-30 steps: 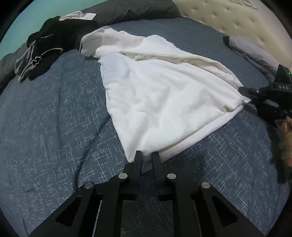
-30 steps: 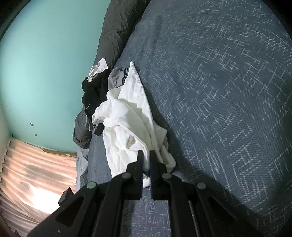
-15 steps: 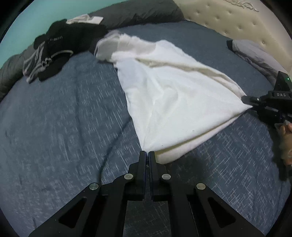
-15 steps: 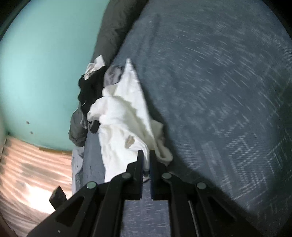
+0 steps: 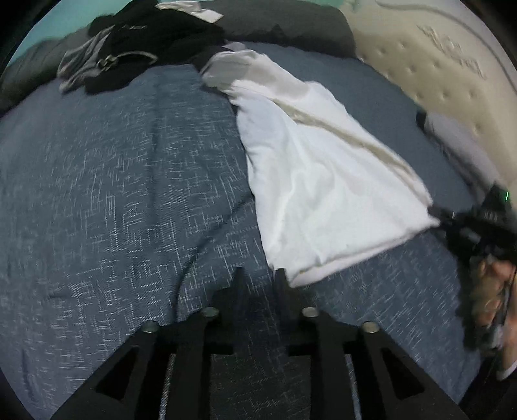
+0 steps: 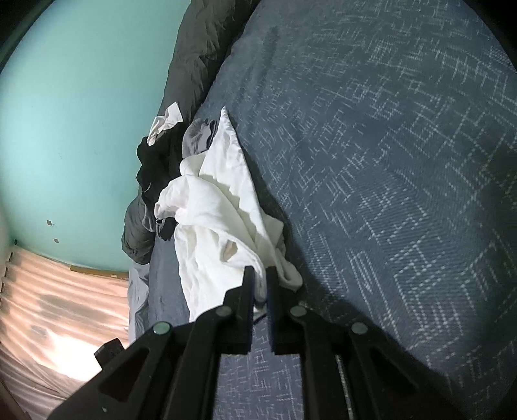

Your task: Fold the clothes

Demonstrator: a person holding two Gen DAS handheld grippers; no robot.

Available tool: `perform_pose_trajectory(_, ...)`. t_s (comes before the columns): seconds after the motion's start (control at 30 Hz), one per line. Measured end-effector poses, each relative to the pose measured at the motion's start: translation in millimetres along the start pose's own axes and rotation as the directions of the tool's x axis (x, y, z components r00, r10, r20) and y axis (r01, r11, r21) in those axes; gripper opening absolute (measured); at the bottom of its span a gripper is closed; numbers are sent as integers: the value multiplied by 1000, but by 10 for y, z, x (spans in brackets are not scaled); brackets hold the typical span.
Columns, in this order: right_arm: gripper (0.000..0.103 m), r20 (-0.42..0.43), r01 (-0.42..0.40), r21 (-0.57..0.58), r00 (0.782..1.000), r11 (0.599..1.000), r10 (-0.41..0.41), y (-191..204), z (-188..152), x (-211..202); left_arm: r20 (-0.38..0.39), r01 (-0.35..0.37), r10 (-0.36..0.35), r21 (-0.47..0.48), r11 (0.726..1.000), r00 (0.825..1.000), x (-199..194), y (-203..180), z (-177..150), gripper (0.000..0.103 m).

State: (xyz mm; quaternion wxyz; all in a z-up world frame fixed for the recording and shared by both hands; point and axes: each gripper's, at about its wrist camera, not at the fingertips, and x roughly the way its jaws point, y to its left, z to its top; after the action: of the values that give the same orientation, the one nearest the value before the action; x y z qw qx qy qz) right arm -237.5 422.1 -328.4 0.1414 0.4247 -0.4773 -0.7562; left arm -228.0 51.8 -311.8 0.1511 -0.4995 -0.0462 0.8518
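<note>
Reading any brand was not possible: the pale marks on the black clothes (image 5: 135, 42) heaped at the far left were too blurred. These lay on the blue patterned bedcover (image 5: 113, 194), with a dark grey duvet (image 5: 290, 26) behind and a cream tufted headboard (image 5: 436, 64) at the far right. The white garment (image 5: 323, 184) stretched from that heap toward the near right. The left gripper (image 5: 258, 274) had just been opening, its jaws parted over bare cover, the cloth's near corner just right of them. The right gripper (image 6: 260, 274) pinched the garment's right corner, jaws pressed together on cloth.
</note>
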Motion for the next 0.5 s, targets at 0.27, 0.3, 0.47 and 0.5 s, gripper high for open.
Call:
perform_pose_trajectory(0.27, 7, 1, 4, -14, 1000, 1000, -4, 1, -5, 15, -14, 143, -148, -162, 976, 989, 208, 166, 121, 25)
perform_pose_trajectory(0.3, 7, 0, 2, -11, 1000, 1000, -2, -5, -5, 18, -12, 168, -173, -185, 968, 985, 240, 191, 128, 25)
perform_pose_trajectory(0.47, 6, 1, -12, 3, 1000, 1000, 12, -35, 1, -7, 15, 247, -253, -292, 924, 967, 337, 321, 113, 20)
perform_pose_trajectory(0.5, 5, 4, -12, 3, 1000, 1000, 12, -37, 4, -19, 23, 263, -269, -307, 914, 963, 344, 342, 107, 11)
